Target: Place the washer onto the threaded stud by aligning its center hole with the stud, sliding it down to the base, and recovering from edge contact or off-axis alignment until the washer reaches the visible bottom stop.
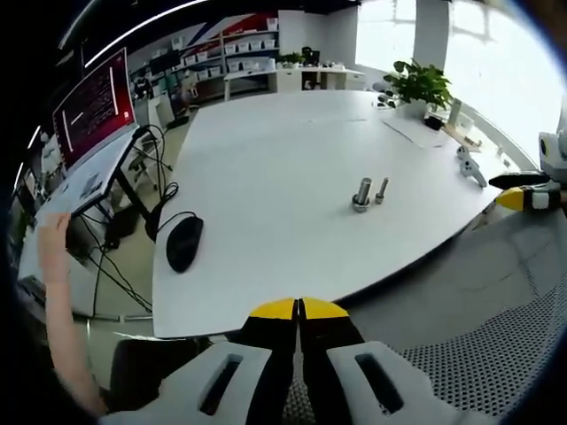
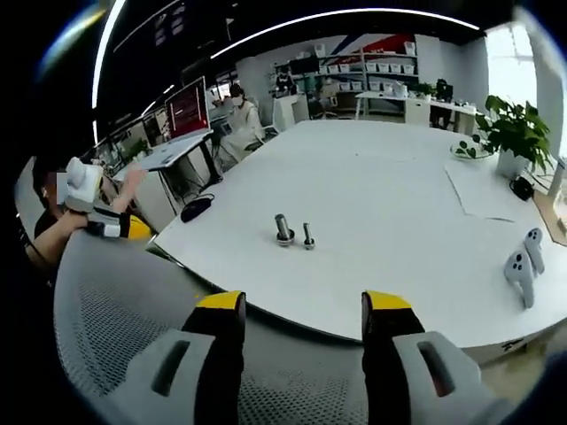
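Observation:
A short thick threaded stud (image 1: 361, 195) (image 2: 283, 230) stands upright near the middle of the white table (image 1: 266, 177) (image 2: 390, 186), with a wider metal ring around its foot. A thinner upright bolt (image 1: 382, 189) (image 2: 308, 235) stands right beside it. The pieces are too small to make out a separate washer. My left gripper (image 1: 299, 309) is shut with nothing in it, held back off the table's near edge. My right gripper (image 2: 304, 303) stands open and empty, also short of the table. Each gripper appears at the side of the other's view (image 1: 530, 197) (image 2: 104, 220).
A black mouse (image 1: 183, 242) (image 2: 197, 206) lies near the table edge. White hand controllers (image 2: 523, 258) (image 1: 469, 165) and a potted plant (image 1: 416, 85) (image 2: 512, 133) sit at the far side. A grey mesh chair back (image 1: 496, 354) (image 2: 124, 301) lies between grippers and table. A red screen (image 1: 93, 108) stands beyond.

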`<state>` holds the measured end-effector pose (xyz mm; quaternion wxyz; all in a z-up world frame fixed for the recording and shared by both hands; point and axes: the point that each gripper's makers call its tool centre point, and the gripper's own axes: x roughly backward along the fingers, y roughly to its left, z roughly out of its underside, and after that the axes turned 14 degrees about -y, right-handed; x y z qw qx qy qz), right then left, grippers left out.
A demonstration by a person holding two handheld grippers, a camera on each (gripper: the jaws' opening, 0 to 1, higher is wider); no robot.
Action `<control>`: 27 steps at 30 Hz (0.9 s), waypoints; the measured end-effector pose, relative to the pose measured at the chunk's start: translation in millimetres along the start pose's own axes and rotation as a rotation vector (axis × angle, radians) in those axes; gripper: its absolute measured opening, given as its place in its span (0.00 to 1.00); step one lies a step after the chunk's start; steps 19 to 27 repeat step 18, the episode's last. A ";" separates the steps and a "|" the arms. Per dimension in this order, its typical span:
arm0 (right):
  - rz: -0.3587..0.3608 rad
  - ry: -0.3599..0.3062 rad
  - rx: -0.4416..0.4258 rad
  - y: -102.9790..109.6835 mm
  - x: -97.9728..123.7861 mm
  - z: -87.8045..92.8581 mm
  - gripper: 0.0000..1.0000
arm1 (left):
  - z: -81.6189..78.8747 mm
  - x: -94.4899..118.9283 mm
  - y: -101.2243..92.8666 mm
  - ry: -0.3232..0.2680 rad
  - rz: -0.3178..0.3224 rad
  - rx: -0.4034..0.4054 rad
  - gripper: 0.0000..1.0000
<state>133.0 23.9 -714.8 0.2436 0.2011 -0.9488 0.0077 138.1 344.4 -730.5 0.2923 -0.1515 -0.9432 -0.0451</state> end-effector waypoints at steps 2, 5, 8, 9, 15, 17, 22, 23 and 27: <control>-0.012 -0.028 -0.021 1.6 -0.1 -4.1 0.47 | 0.0 1.0 -0.3 -0.003 -0.002 -0.002 0.00; -0.007 -0.020 -0.018 0.9 0.1 -3.1 0.45 | -3.3 0.9 1.1 -0.022 -0.012 0.009 0.00; -0.014 -0.019 -0.019 1.7 -0.4 -3.3 0.44 | -3.6 0.0 1.7 -0.021 -0.012 0.009 0.00; -0.016 -0.014 -0.020 2.2 -0.3 -2.5 0.43 | -3.6 -0.2 1.8 -0.021 -0.012 0.008 0.00; -0.021 -0.010 -0.020 2.5 0.4 -0.9 0.43 | 1.0 0.3 2.7 0.004 -0.022 0.001 0.00; -0.021 -0.009 -0.020 2.7 0.1 -1.1 0.43 | 0.4 -0.3 3.3 0.001 -0.022 0.009 0.00; -0.021 -0.008 -0.019 2.9 -0.1 -1.2 0.43 | 1.2 -0.4 3.4 0.006 -0.021 0.008 0.00; -0.021 -0.008 -0.019 2.9 -0.1 -1.2 0.43 | 1.2 -0.4 3.4 0.006 -0.021 0.008 0.00; -0.021 -0.008 -0.019 2.9 -0.1 -1.2 0.43 | 1.2 -0.4 3.4 0.006 -0.021 0.008 0.00</control>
